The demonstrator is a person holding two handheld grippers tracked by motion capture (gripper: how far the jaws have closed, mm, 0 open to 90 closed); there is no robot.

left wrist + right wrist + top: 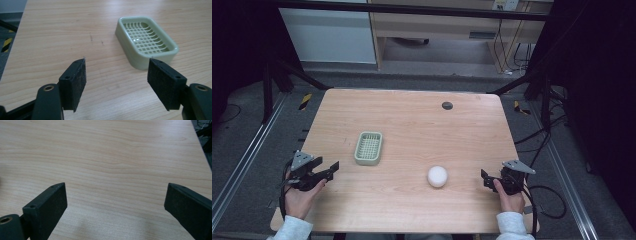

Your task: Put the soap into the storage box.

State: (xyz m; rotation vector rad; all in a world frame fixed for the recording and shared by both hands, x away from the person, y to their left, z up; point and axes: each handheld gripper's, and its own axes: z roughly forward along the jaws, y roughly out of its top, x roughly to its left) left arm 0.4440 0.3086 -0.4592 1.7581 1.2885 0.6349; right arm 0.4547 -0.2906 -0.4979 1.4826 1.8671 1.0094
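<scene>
On the near half of the table (pixel 412 115), a white ball (pixel 437 176) is seen resting on the bare wood, and a pale green tray (pixel 368 148) with a slotted bottom is set apart from it, farther back and to the left. The right gripper (pixel 486 179) is held near the right edge, with the ball lying to its left at about the same depth; the gap between them is shorter than the gap from the ball to the left gripper (pixel 332 169). The right hand is therefore judged the nearer one for a pickup. Its jaws are spread wide and nothing is held between them. The left gripper (pixel 117 82) is also opened wide and empty, and the tray (pixel 130 51) is seen just ahead of it and slightly right, its long side running away from the jaws.
</scene>
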